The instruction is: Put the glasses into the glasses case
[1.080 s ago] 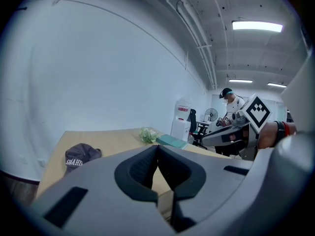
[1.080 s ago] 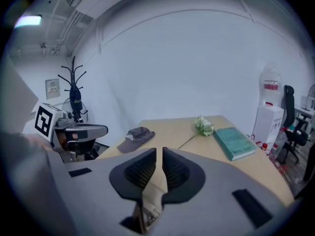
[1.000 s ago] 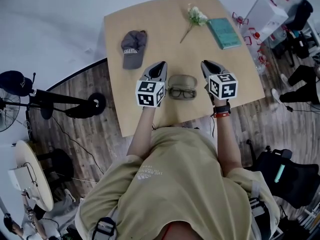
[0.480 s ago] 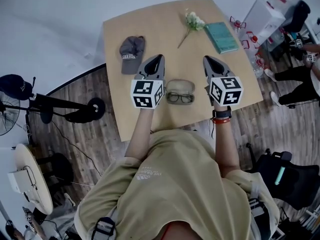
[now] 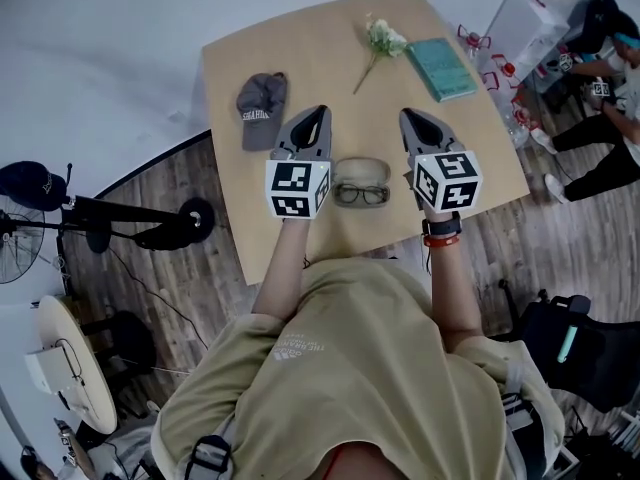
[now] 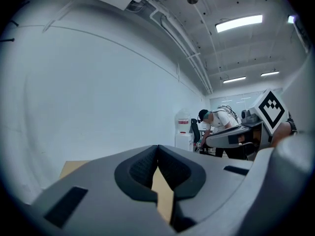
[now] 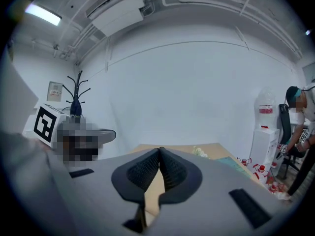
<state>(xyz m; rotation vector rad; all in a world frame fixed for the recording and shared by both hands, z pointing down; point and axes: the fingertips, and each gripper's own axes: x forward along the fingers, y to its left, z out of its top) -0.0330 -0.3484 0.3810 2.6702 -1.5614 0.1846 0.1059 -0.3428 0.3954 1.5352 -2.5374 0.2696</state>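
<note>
Dark-framed glasses (image 5: 361, 195) lie on the wooden table (image 5: 300, 58) near its front edge. Just behind them sits the beige glasses case (image 5: 361, 171), open. My left gripper (image 5: 316, 115) hovers above the table to the left of the case, its jaws shut on nothing. My right gripper (image 5: 407, 117) hovers to the right of the case, also shut and empty. In the left gripper view the closed fingertips (image 6: 157, 147) point level toward a white wall. In the right gripper view the closed fingertips (image 7: 159, 150) point over the far table edge.
A grey cap (image 5: 260, 103) lies at the table's left. A white flower (image 5: 378, 40) and a teal book (image 5: 443, 66) lie at the far right. A black stand (image 5: 110, 213) and a fan stand on the floor to the left. People and chairs are off to the right (image 5: 600, 78).
Both grippers have risen off the table beside the glasses and case, now looking larger in the head view. The glasses and case stayed put.
</note>
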